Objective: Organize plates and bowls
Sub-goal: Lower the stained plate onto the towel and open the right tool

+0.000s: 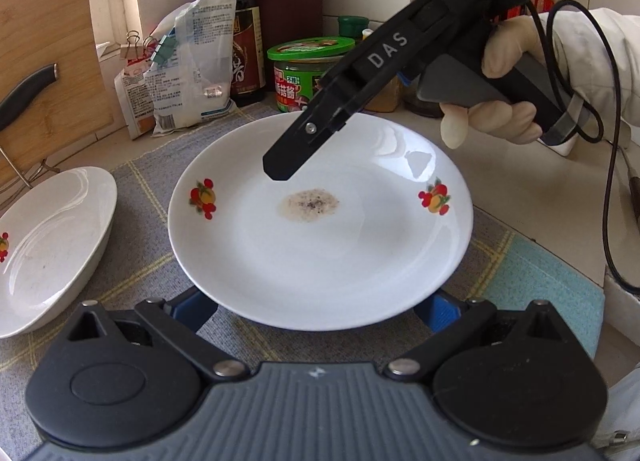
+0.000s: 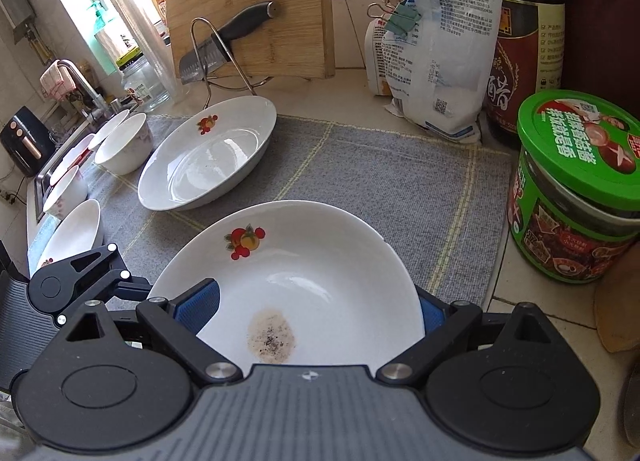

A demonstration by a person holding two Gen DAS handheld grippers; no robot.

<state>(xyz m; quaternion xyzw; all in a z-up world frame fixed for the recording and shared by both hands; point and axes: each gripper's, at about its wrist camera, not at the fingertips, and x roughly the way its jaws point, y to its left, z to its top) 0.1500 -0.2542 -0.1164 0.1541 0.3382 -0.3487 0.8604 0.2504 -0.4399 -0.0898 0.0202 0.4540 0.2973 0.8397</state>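
Left wrist view. Stained plate (image 1: 320,229), centre frame, on the grey mat (image 1: 152,197); second plate (image 1: 48,249) at left edge. Left gripper (image 1: 320,313): blue pads spread wide at the stained plate's near rim, whether touching cannot be told. Right gripper (image 1: 280,169) hovers over the far rim; its spread is not visible here.

Right wrist view. Right gripper (image 2: 316,309) spread, pads flanking the stained plate (image 2: 304,281). Count: two fruit-patterned plates; about four bowls (image 2: 122,143) upper left.

Step, judged: lifting the stained plate. Next: close on the rim, stack it on the second plate (image 2: 208,153).
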